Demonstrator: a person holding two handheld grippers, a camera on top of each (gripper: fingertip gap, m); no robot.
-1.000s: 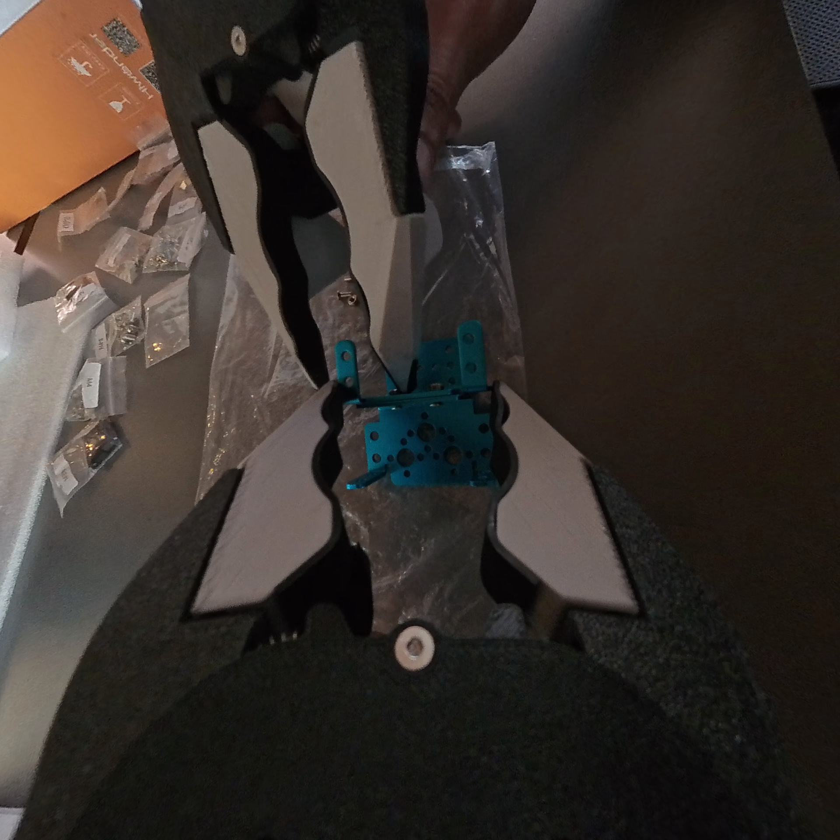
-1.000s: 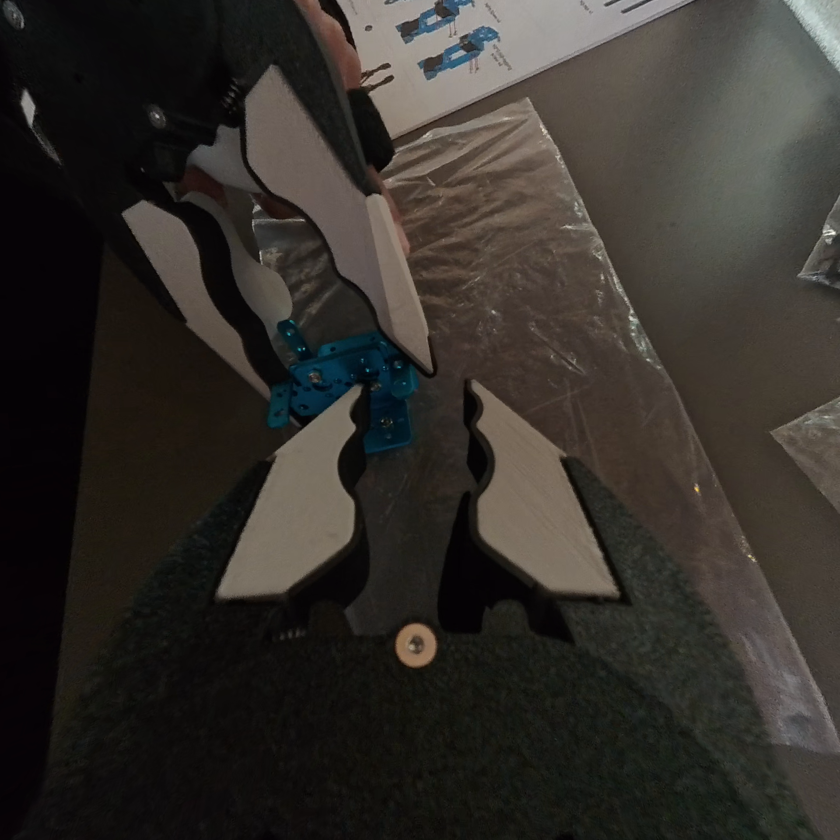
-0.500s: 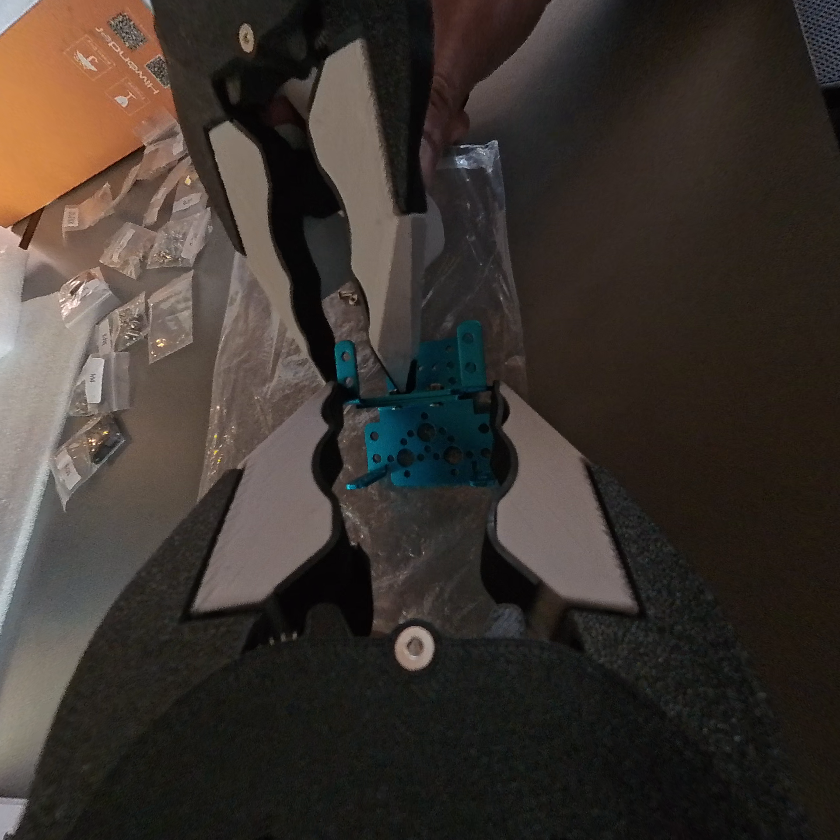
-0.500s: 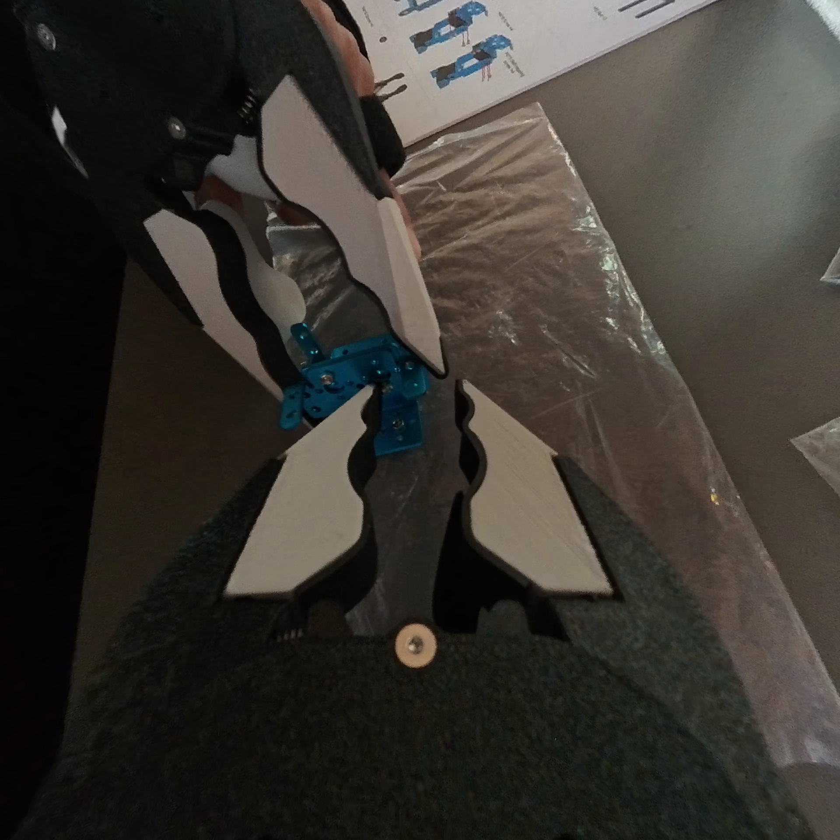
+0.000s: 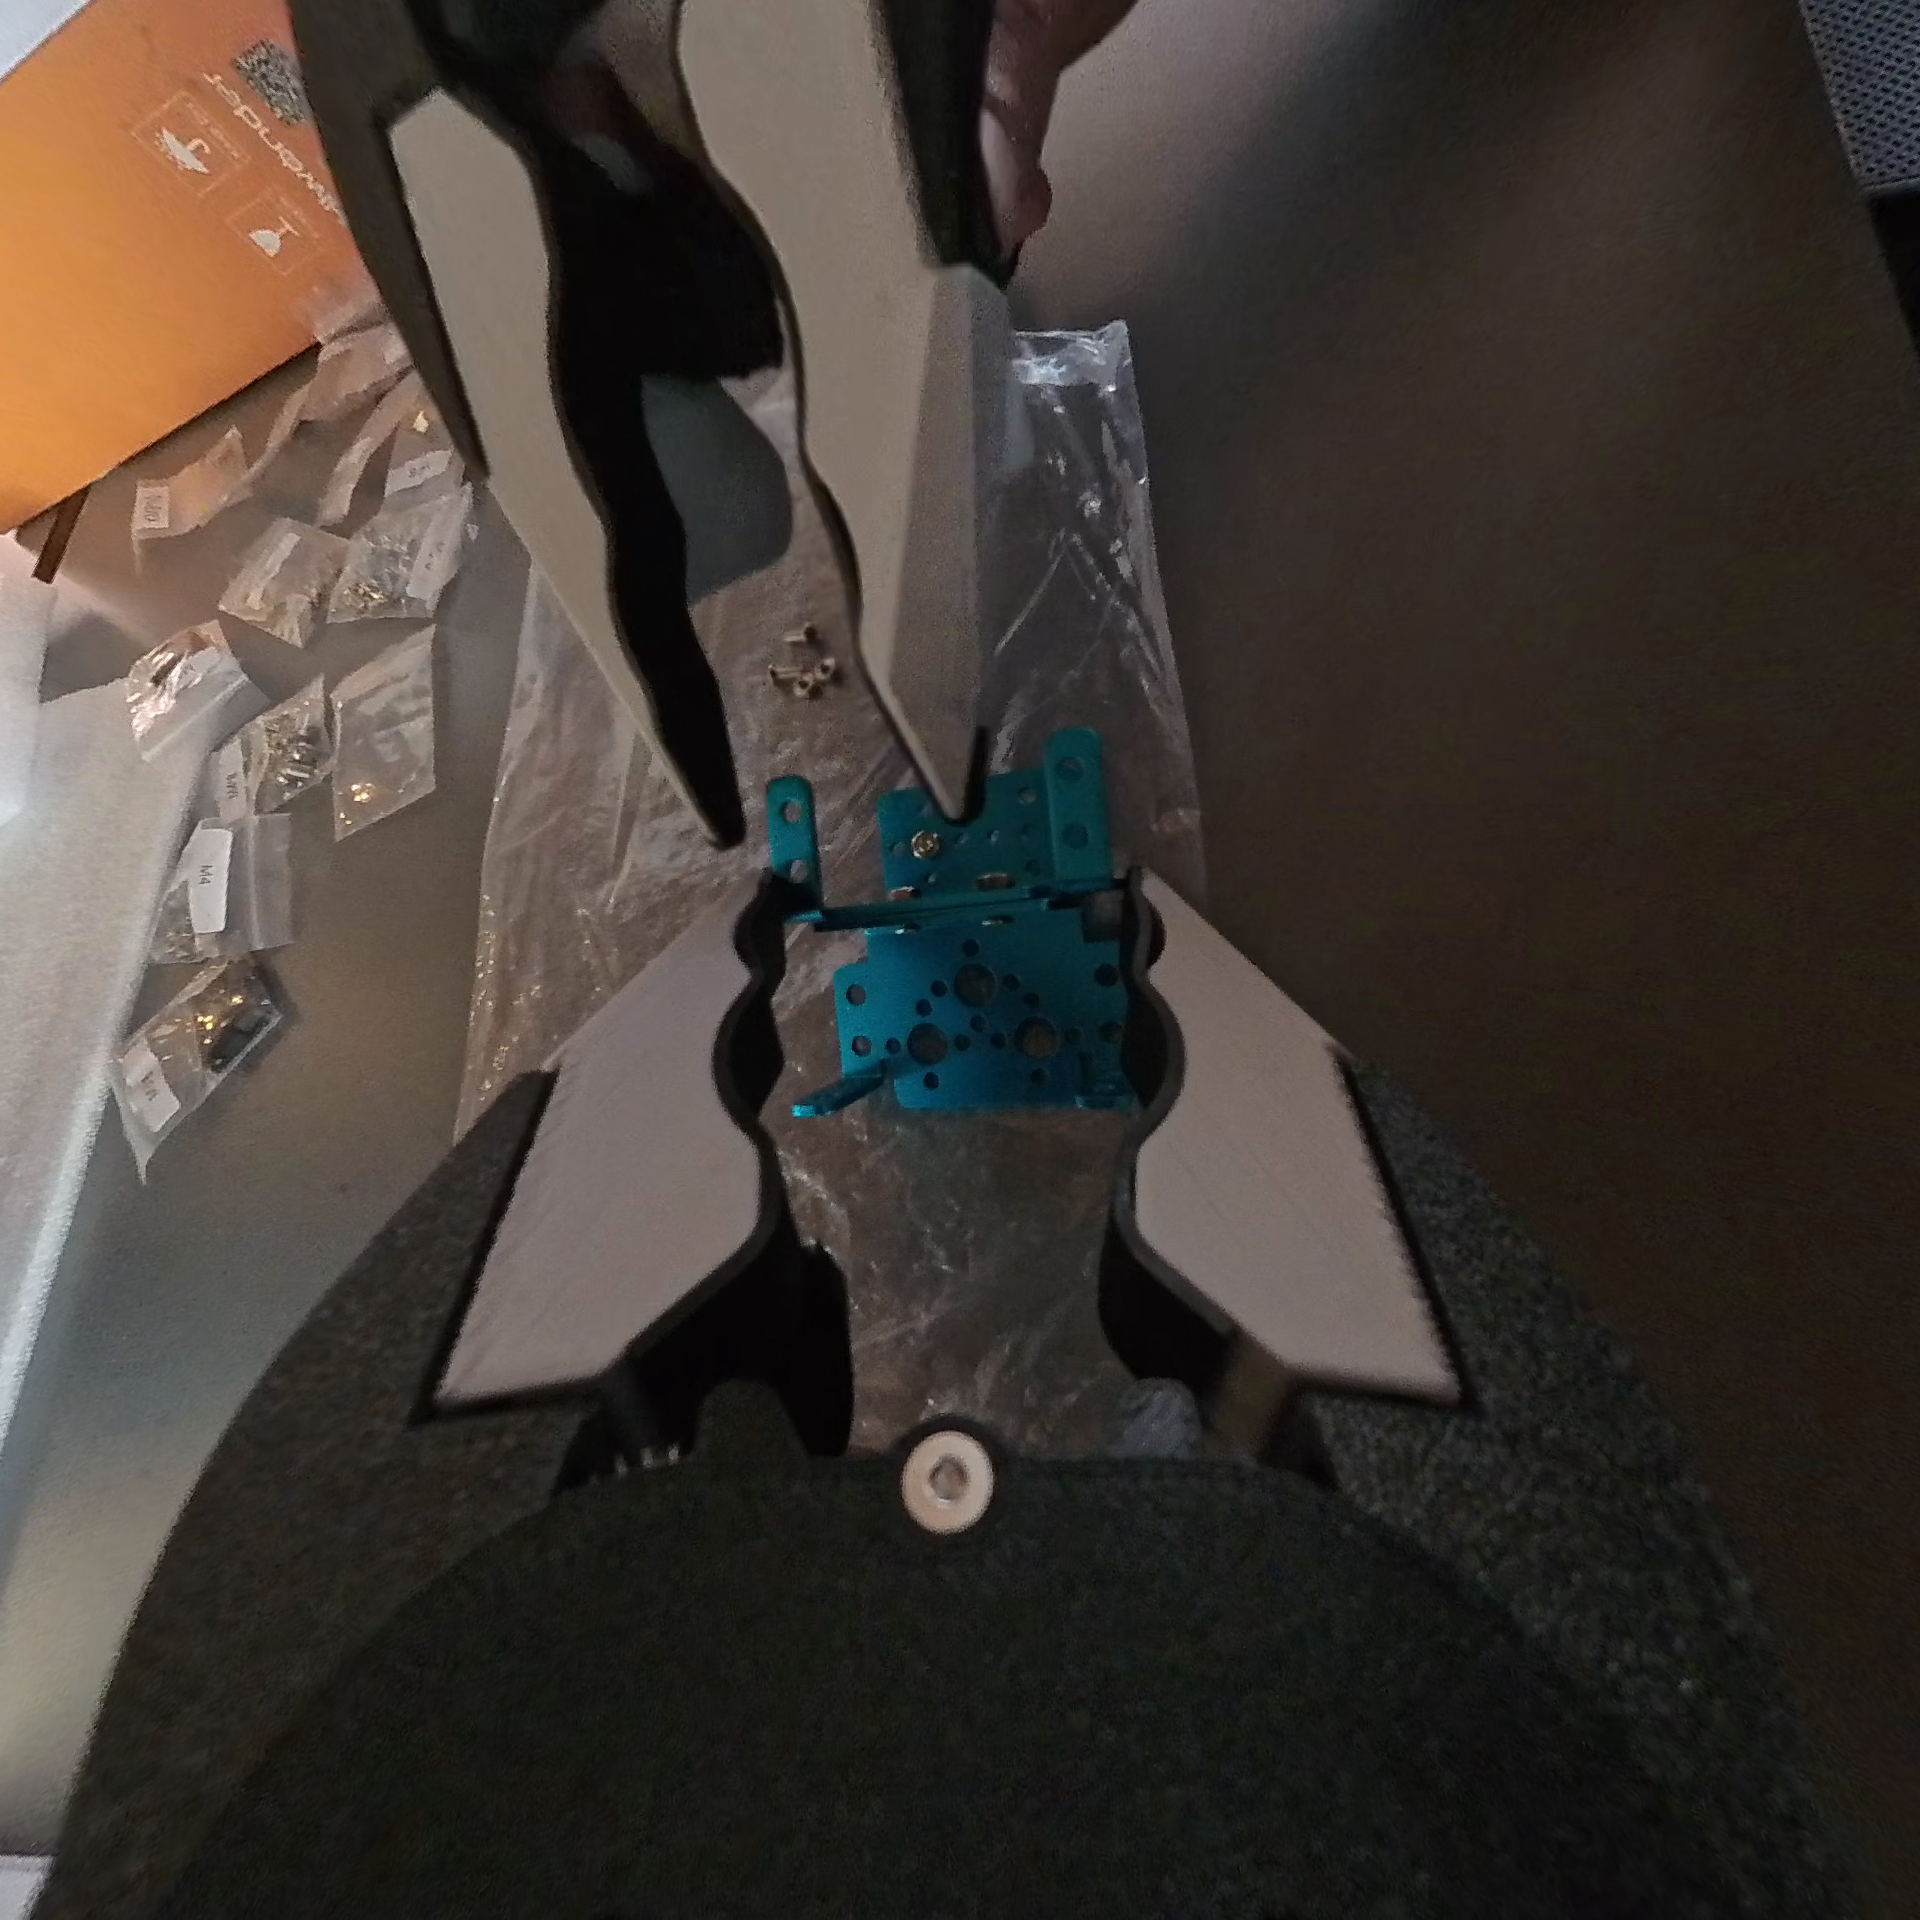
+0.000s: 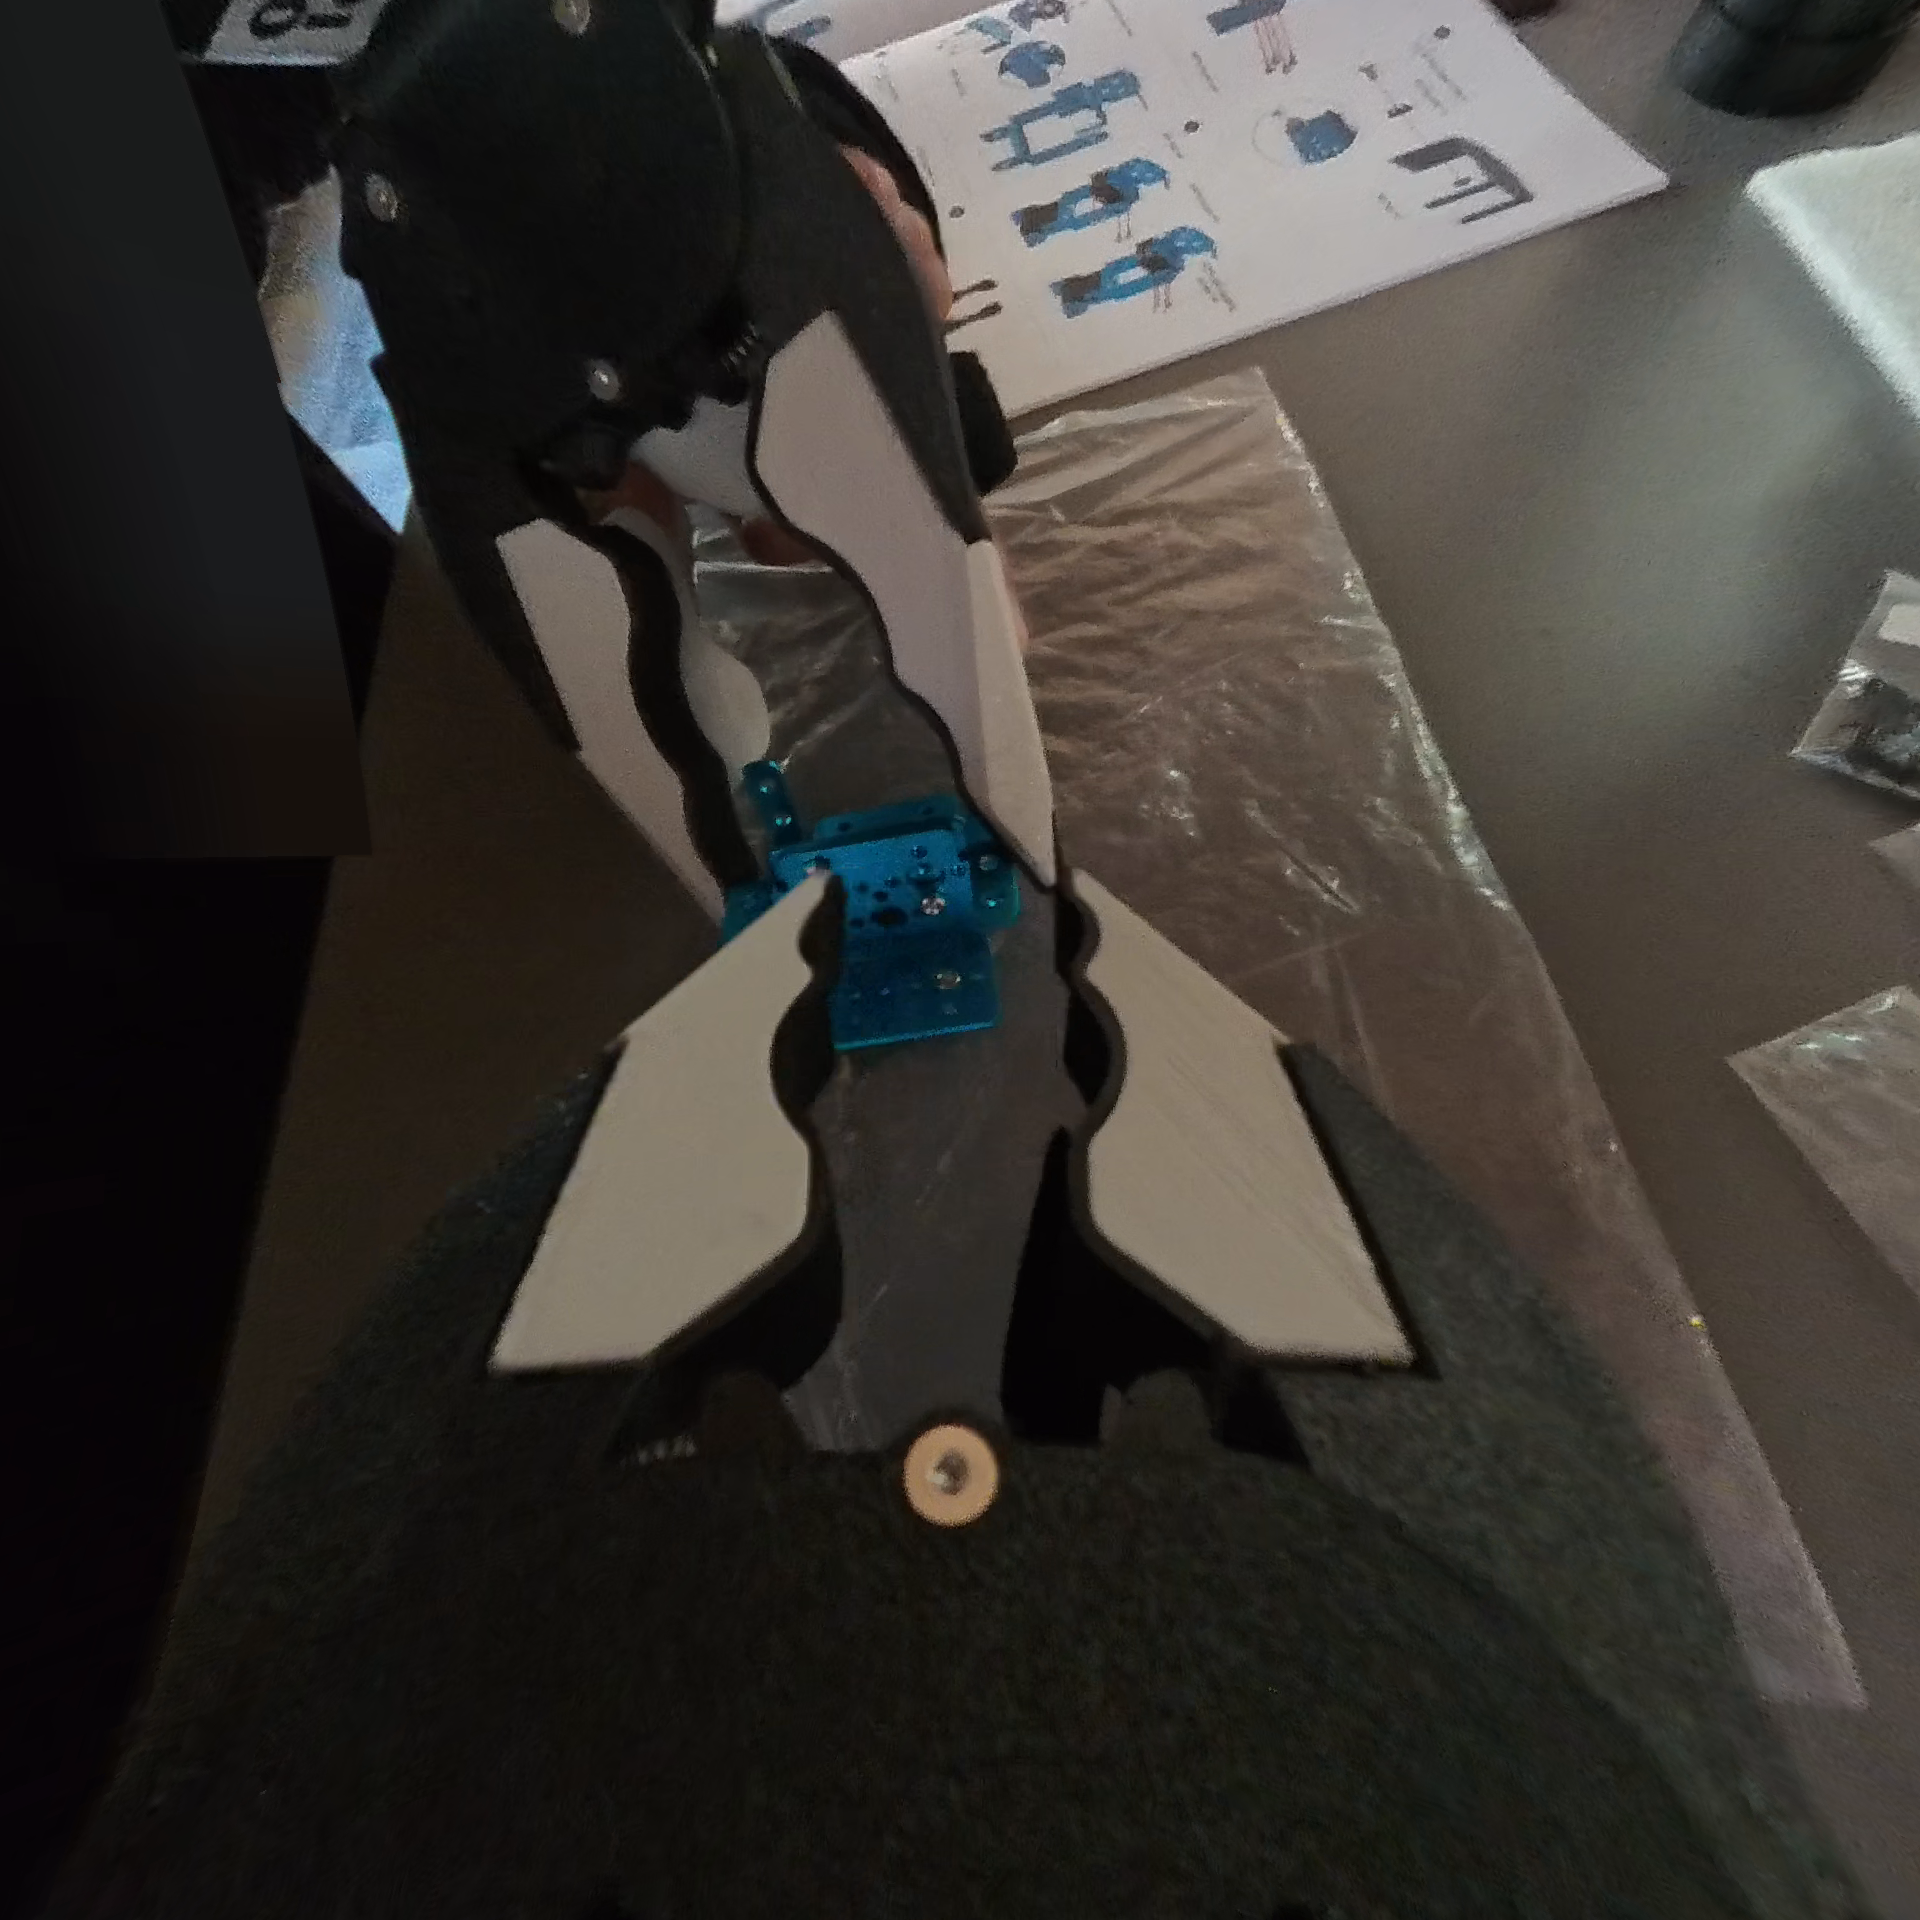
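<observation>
A blue metal bracket assembly [image 5: 977, 1018] with many holes lies on a clear plastic sheet [image 5: 935, 1247]. My left gripper [image 5: 953, 881] is shut on the bracket, one fingertip on each side. In the right wrist view [image 6: 888, 868] it comes down from the top and straddles the bracket [image 6: 914, 966]. My right gripper [image 6: 948, 883] is open, its tips just over the bracket's near edge. In the left wrist view [image 5: 842, 821] its tips reach the bracket's far upright tabs, and one tip touches the plate's top edge by a screw.
Several small bags of hardware [image 5: 291, 748] and an orange box [image 5: 156, 260] lie at the left, beside white foam [image 5: 31, 727]. Loose screws [image 5: 800, 670] sit on the sheet. A printed instruction sheet [image 6: 1247, 156] lies beyond. More bags [image 6: 1870, 707] lie at the right. The tips of both grippers are at nearly the same place.
The right gripper has come closer to the bracket and looms larger in the left wrist view. The left gripper keeps its hold on the bracket unchanged.
</observation>
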